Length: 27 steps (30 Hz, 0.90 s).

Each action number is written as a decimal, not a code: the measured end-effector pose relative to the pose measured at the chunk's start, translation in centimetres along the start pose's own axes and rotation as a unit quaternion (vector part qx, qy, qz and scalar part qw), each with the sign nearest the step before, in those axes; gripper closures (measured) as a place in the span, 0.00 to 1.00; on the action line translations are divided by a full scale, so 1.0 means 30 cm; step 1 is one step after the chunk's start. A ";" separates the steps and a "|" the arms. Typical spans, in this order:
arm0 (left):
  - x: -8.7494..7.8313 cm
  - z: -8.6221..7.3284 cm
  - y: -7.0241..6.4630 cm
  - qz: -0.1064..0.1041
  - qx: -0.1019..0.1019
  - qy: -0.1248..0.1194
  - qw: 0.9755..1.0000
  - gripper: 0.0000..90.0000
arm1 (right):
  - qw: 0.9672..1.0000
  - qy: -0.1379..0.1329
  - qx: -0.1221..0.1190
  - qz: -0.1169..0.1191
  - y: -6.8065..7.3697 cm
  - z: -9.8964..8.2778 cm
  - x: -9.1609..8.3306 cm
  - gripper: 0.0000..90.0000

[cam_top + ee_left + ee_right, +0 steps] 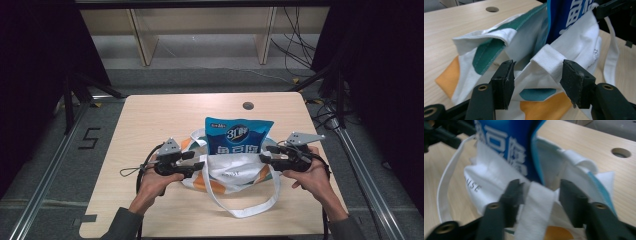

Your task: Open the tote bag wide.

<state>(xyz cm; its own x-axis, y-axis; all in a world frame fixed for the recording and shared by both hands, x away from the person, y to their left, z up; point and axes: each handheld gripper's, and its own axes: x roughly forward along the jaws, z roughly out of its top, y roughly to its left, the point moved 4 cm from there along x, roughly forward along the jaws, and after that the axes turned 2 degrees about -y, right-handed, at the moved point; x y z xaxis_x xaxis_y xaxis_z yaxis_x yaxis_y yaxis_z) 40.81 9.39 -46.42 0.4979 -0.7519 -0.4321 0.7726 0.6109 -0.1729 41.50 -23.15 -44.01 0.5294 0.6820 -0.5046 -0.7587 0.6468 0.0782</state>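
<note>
here, left claw [536, 82] part open astride tote bag [579, 47] fold, right claw [539, 200] part open around white strap [537, 212], gripping nothing

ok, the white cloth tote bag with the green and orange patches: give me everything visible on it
The white cloth tote bag with green and orange patches lies slumped on the light wooden table, mouth open, a blue printed snack packet standing in it. One long white strap loops toward the near table edge. The left gripper and right gripper each straddle a fold of its rim, jaws open.
</note>
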 end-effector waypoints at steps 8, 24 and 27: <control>0.045 -0.059 -0.025 0.013 0.041 0.025 0.999 0.82 | 0.996 0.056 -0.069 -0.002 0.039 -0.023 -0.004 0.86; 0.140 -0.217 -0.013 0.007 0.063 0.124 0.990 0.96 | 0.977 0.199 -0.074 0.031 0.081 -0.249 0.159 0.91; 0.151 -0.211 -0.028 0.033 0.094 0.140 0.985 0.96 | 0.978 0.202 -0.053 0.021 0.075 -0.254 0.166 0.91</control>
<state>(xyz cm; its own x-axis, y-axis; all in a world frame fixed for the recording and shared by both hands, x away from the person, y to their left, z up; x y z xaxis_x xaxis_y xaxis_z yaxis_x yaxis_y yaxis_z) 39.93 7.04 -53.83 0.4419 -0.5975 -0.6691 0.8140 0.5806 0.0191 39.54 -20.92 -52.91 0.3194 0.5027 -0.8033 -0.8234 0.5668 0.0274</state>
